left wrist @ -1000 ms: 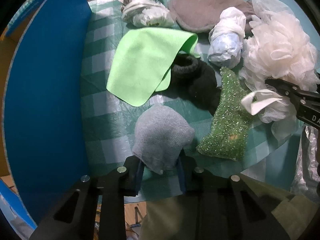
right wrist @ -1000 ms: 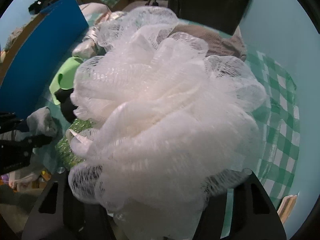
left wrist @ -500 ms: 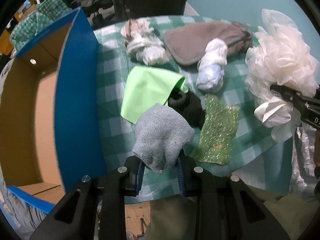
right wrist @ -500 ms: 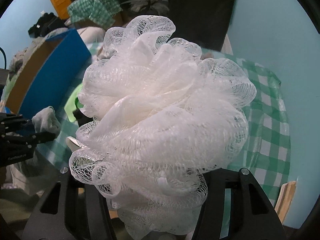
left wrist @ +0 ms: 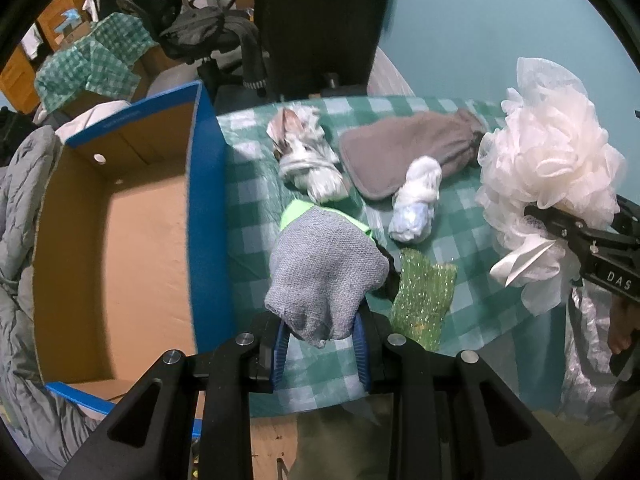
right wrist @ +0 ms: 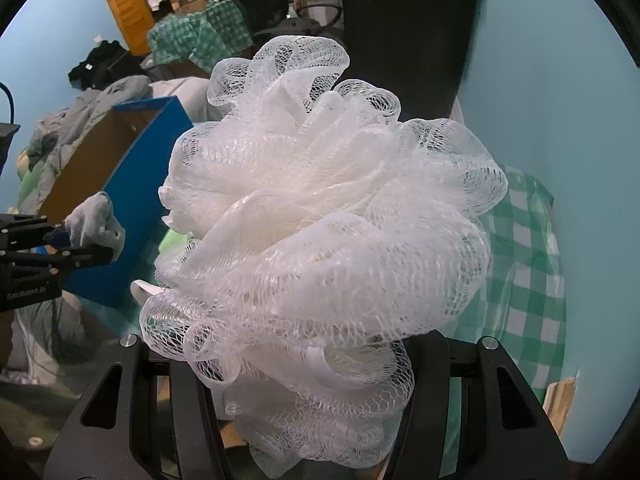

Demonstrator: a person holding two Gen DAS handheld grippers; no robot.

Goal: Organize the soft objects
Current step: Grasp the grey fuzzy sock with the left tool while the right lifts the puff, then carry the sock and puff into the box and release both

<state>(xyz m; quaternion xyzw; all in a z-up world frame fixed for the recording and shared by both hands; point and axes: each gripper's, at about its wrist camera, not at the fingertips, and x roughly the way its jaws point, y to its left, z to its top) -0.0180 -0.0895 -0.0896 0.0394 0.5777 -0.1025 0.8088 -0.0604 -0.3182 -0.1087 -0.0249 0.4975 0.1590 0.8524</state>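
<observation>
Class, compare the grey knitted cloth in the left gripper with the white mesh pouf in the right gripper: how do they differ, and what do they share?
The grey knitted cloth is dense, opaque knit; the white mesh pouf is open, see-through netting. The cloth hangs as one limp, bunched piece; the pouf stands out in a ruffled ball. The cloth looks much less bulky than the pouf. Both are soft and held clear of the checked tablecloth.
</observation>
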